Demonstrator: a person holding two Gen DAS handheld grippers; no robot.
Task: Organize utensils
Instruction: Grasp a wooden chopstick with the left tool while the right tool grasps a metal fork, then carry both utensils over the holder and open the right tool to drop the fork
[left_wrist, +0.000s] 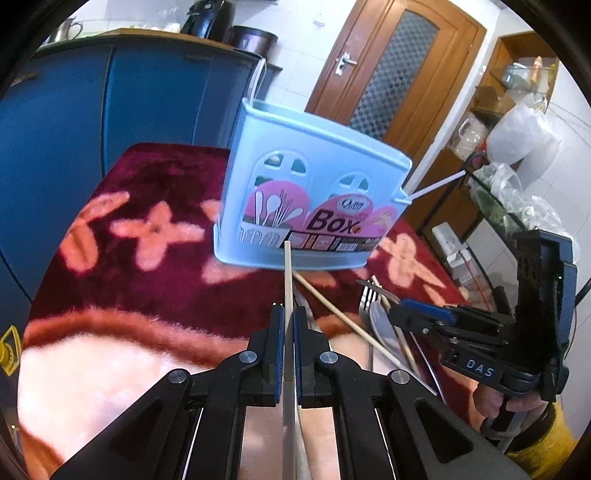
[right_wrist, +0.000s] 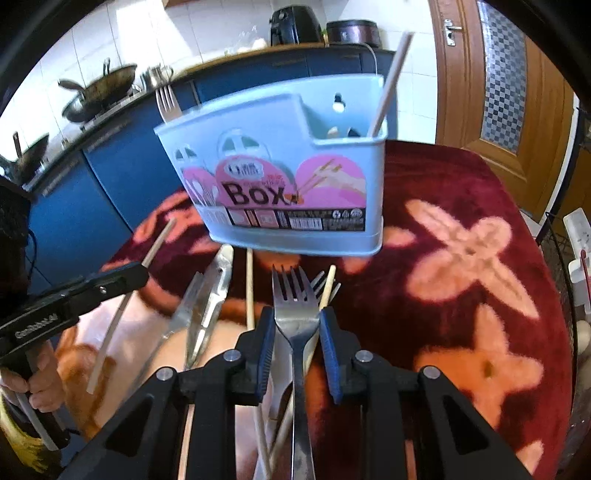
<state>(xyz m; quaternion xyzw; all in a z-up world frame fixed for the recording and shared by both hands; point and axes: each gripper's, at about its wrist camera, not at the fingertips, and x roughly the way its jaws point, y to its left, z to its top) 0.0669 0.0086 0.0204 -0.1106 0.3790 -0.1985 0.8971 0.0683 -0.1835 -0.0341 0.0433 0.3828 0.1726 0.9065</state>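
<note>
A pale blue utensil box (left_wrist: 314, 177) stands on the red floral cloth (left_wrist: 147, 192). My left gripper (left_wrist: 289, 314) is shut on a pale chopstick (left_wrist: 288, 273), whose tip points at the foot of the box. In the right wrist view the same gripper (right_wrist: 142, 271) holds the chopstick (right_wrist: 110, 332) off the cloth at the left. My right gripper (right_wrist: 297, 317) is low over the pile, its pads pressing both sides of a steel fork's (right_wrist: 295, 295) head. The box (right_wrist: 280, 155) holds a chopstick (right_wrist: 391, 74) at its right end and a fork (right_wrist: 166, 101) at its left.
Loose on the cloth before the box lie a steel knife (right_wrist: 207, 306), two chopsticks (right_wrist: 250, 288) and a second fork (right_wrist: 321, 284) under the held one. Blue cabinets (left_wrist: 110, 110) stand behind the table, a wooden door (left_wrist: 388, 74) beyond, and a wire rack (right_wrist: 557, 258) at the right edge.
</note>
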